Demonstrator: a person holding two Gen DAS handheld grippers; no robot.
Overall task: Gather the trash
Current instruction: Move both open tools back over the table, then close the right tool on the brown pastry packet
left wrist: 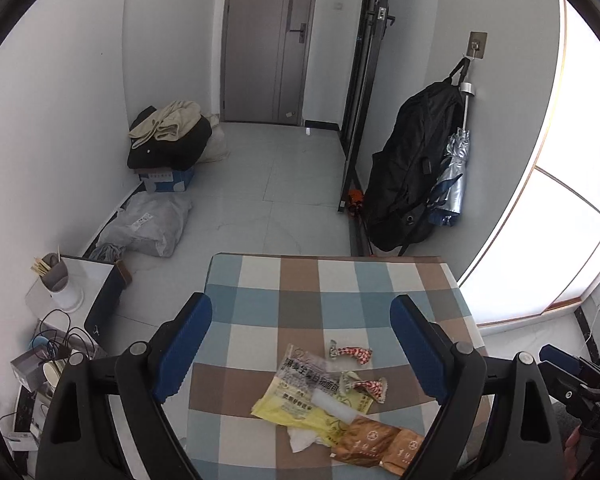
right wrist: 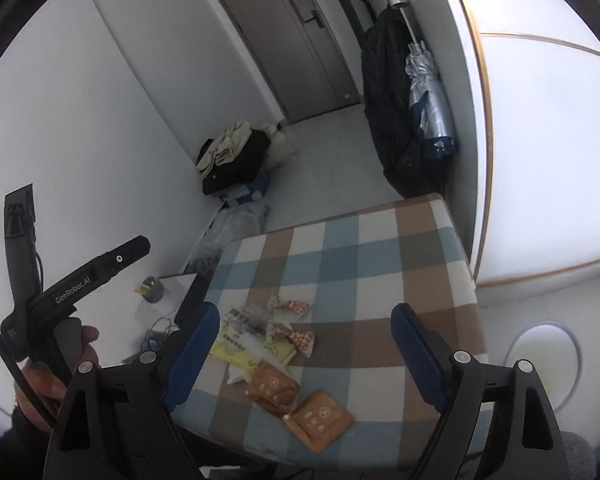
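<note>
From your left wrist view, the left gripper [left wrist: 300,344] stands wide open with nothing between its blue pads [left wrist: 186,344], hanging over the checked cushion [left wrist: 340,280]. The trash lies just ahead and slightly toward the right finger: two red-and-white candy wrappers [left wrist: 354,354], a yellow printed bag [left wrist: 300,400] under them, a white scrap of paper [left wrist: 302,440] and two brown snack packets [left wrist: 380,446] nearest the camera. Everything is flat and thin, so come down steeply, straddle one crumpled wrapper and let the pads meet on its raised twist rather than scraping the fabric. From your right wrist view, the right gripper [right wrist: 300,344] is likewise open and empty — the same pile sits close to its left finger, with the brown packets [right wrist: 300,404] nearest and the yellow bag [right wrist: 252,350] partly behind that finger. Your left hand [right wrist: 56,372] and its tool show at the far left, so the two tools are near one another; work them in turn, I'd judge, taking the loose top pieces first — the wrappers overlap the bag and may drag it.
</note>
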